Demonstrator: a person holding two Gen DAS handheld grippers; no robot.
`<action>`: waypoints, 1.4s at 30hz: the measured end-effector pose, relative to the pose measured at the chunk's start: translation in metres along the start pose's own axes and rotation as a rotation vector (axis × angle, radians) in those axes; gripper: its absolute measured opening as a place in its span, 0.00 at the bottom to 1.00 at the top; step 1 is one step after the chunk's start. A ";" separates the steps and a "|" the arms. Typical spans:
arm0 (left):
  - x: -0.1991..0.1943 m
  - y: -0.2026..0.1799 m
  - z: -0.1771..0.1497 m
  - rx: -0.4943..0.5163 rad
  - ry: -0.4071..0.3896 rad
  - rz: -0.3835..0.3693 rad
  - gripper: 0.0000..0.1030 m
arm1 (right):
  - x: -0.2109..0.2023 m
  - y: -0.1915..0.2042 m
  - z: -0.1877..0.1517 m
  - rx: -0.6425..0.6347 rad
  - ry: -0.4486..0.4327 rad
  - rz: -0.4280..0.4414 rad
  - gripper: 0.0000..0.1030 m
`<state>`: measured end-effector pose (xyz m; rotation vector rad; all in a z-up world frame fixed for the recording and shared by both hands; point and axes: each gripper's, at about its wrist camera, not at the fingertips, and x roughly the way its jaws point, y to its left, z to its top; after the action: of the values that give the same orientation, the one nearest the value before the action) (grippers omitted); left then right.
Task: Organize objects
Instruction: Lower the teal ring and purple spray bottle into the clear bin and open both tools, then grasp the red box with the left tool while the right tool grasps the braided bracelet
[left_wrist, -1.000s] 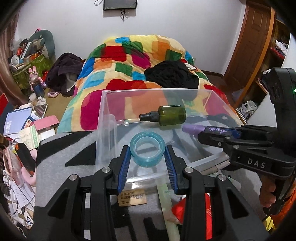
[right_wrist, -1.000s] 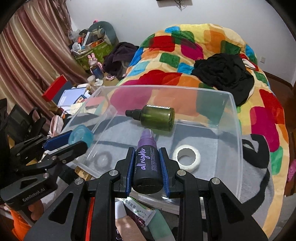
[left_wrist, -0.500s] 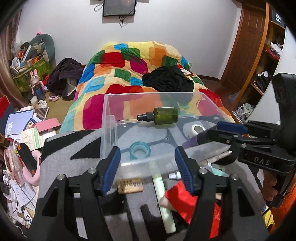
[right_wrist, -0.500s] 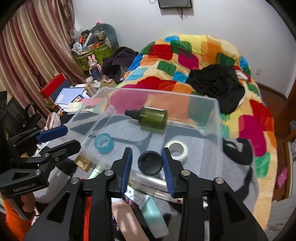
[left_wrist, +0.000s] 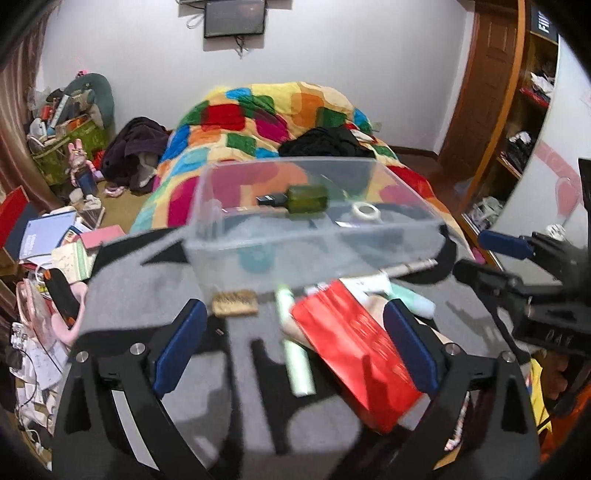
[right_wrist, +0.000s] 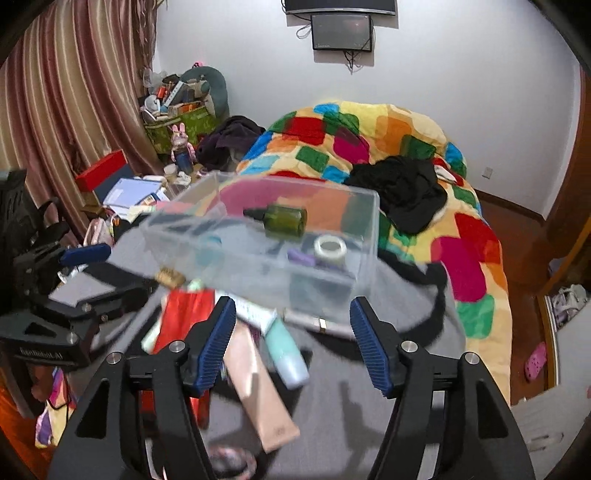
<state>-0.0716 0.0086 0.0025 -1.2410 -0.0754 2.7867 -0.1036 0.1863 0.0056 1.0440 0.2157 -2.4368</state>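
Two grippers are standing spread and empty, pulled back from the clear rectangular plastic bin (left_wrist: 314, 236). Left gripper (left_wrist: 295, 345) is hovering over a flat red foil packet (left_wrist: 354, 347) and a pale green slim tube (left_wrist: 295, 354) on the grey-and-black blanket (left_wrist: 147, 288); nothing is lying between its pads. Right gripper (right_wrist: 293, 341) is hanging over a beige squeeze tube (right_wrist: 258, 391) and a mint-green bottle (right_wrist: 286, 349), also gripping nothing.

Inside the bin: a dark green spray bottle (right_wrist: 286, 220) lying on its side, a white tape roll (right_wrist: 330, 248), a purple spray bottle (right_wrist: 301, 257) beside that roll, and a teal tape roll (left_wrist: 256, 258) seen blurred through the near wall. Judgement: sorted items are collecting in the bin, loose ones are waiting in front of it.

Change from a second ago: the left jaws were clamping the teal roll and the right jaws the purple bottle, both over the bin. Both sets of jaws have just been opening, both items are now lying in the bin, and both tools are sitting further back.
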 end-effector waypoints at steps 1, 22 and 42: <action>0.002 -0.006 -0.004 0.008 0.013 -0.015 0.95 | -0.002 -0.001 -0.008 0.002 0.010 -0.007 0.59; 0.011 -0.057 -0.057 0.185 0.050 0.168 0.95 | 0.006 0.006 -0.097 0.077 0.179 0.077 0.57; 0.018 -0.022 -0.066 0.080 0.090 0.003 0.78 | 0.013 0.002 -0.091 0.084 0.152 0.080 0.10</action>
<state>-0.0333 0.0333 -0.0530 -1.3460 0.0443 2.7023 -0.0521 0.2089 -0.0669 1.2517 0.1193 -2.3149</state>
